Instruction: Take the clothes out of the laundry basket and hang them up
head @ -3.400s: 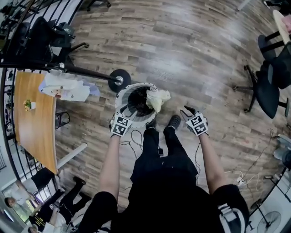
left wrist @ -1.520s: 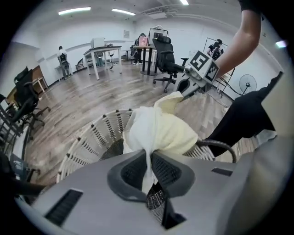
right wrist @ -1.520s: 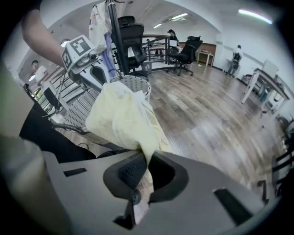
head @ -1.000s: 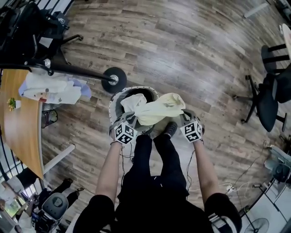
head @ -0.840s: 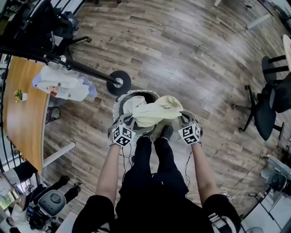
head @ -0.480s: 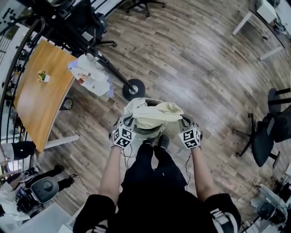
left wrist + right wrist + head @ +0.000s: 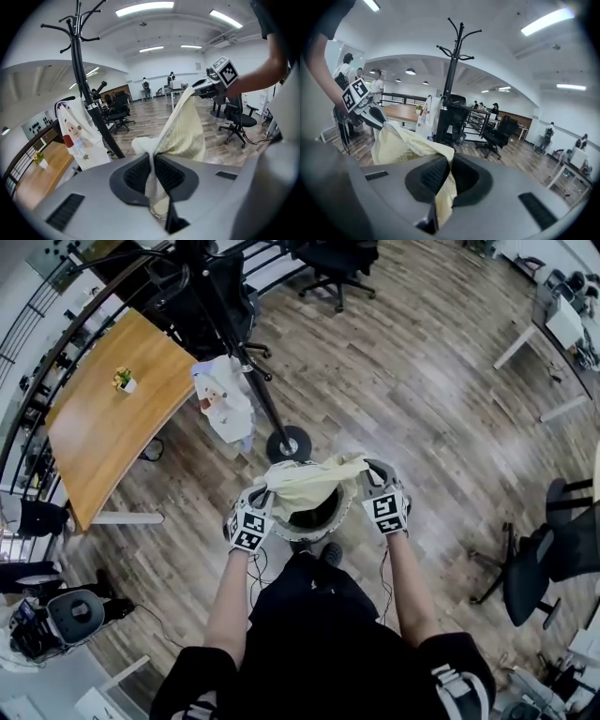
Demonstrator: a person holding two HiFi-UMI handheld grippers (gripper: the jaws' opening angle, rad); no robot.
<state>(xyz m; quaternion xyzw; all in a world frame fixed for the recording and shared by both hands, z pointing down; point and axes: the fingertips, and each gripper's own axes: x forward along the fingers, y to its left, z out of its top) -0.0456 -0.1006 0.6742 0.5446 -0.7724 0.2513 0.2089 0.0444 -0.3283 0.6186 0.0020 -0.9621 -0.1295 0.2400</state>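
The left gripper (image 7: 263,495) is clamped on the nine o'clock end of a pale yellow garment (image 7: 305,486), and the right gripper (image 7: 368,472) is clamped on its three o'clock end. The cloth stretches between them above the laundry basket (image 7: 298,536). The coat stand's base (image 7: 292,443) sits at twelve o'clock from the basket, with a white printed garment (image 7: 225,401) hanging at eleven.

Your pale yellow, finely textured garment (image 7: 305,486) is clear of the basket. It is stretched in a sagging band between the left gripper (image 7: 153,161) and the right gripper (image 7: 449,165), each clamped on a bunched edge of it. It hangs directly above the round, white-rimmed laundry basket (image 7: 302,535), whose dark interior shows below; a white garment with a cartoon figure (image 7: 225,404) hangs on the black coat stand (image 7: 251,367) just beyond the basket.
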